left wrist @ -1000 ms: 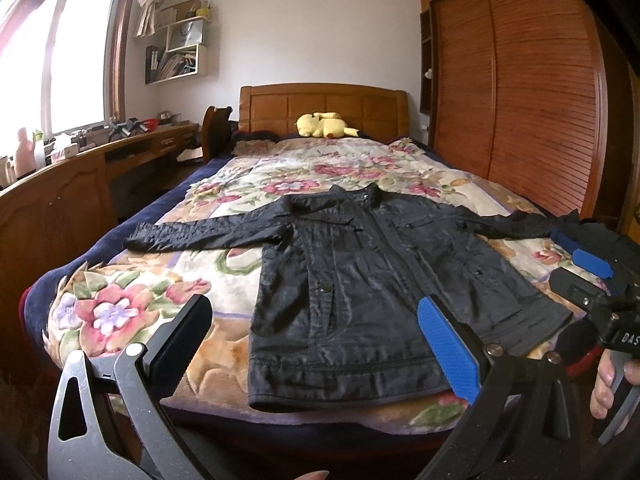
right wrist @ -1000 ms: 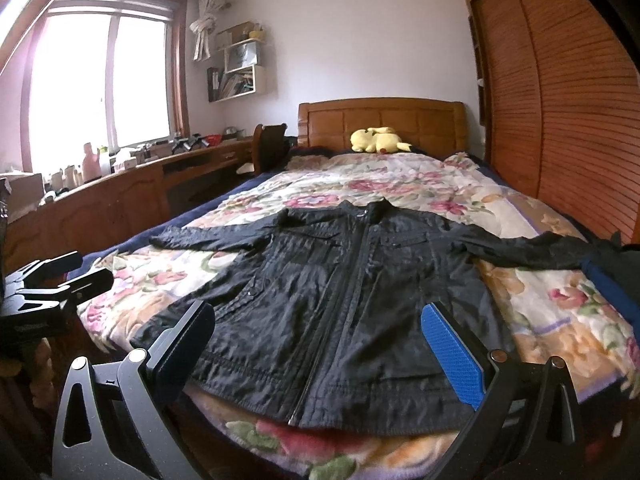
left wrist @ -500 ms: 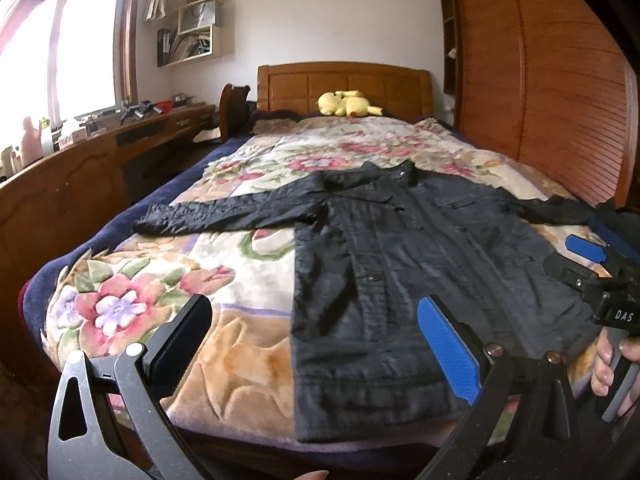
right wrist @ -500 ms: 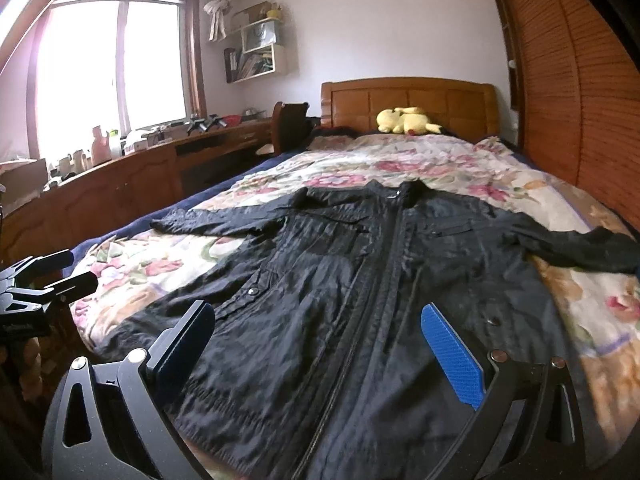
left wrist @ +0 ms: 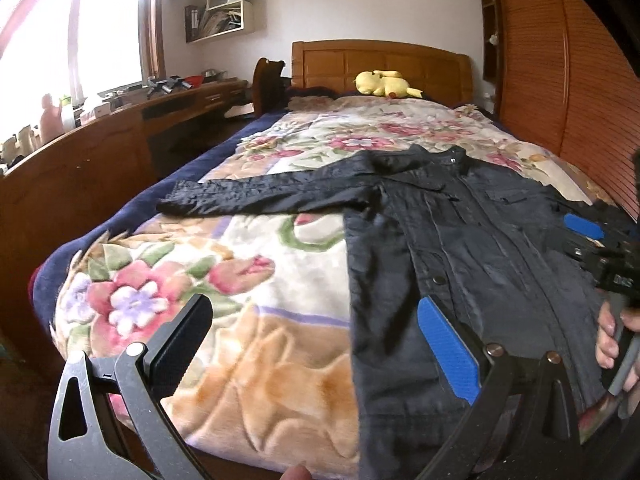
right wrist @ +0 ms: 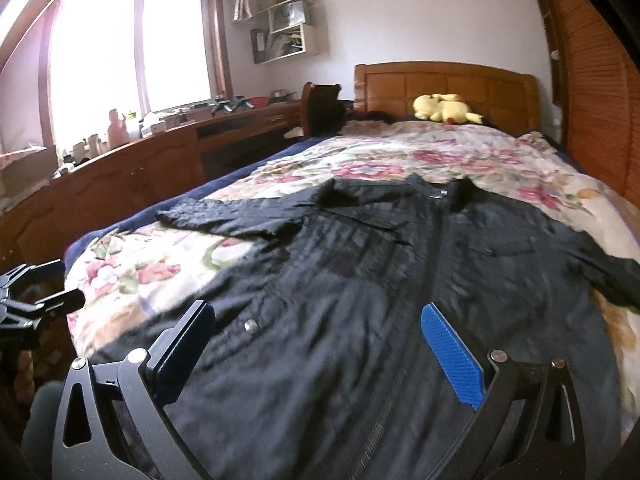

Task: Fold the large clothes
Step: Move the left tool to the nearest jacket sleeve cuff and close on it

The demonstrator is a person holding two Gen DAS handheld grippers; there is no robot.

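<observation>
Looking down both views, I saw the black jacket (right wrist: 400, 280) flat on the bed (left wrist: 240, 300), collar toward upper frame; right tool (right wrist: 316, 344) over it, left tool (left wrist: 312, 344) beside, both spread.

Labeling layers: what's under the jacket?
The jacket lies flat on the floral blanket, which shows all around it. Whatever sits directly beneath the jacket is covered. Both grippers are open, holding nothing.

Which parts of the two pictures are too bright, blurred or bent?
Left wrist view: the window is blown out white, the wardrobe edge bows from the fisheye lens, and the near hem of the black jacket is slightly smeared. Right wrist view: the window glares again, and the jacket looks motion-blurred near the claw.
</observation>
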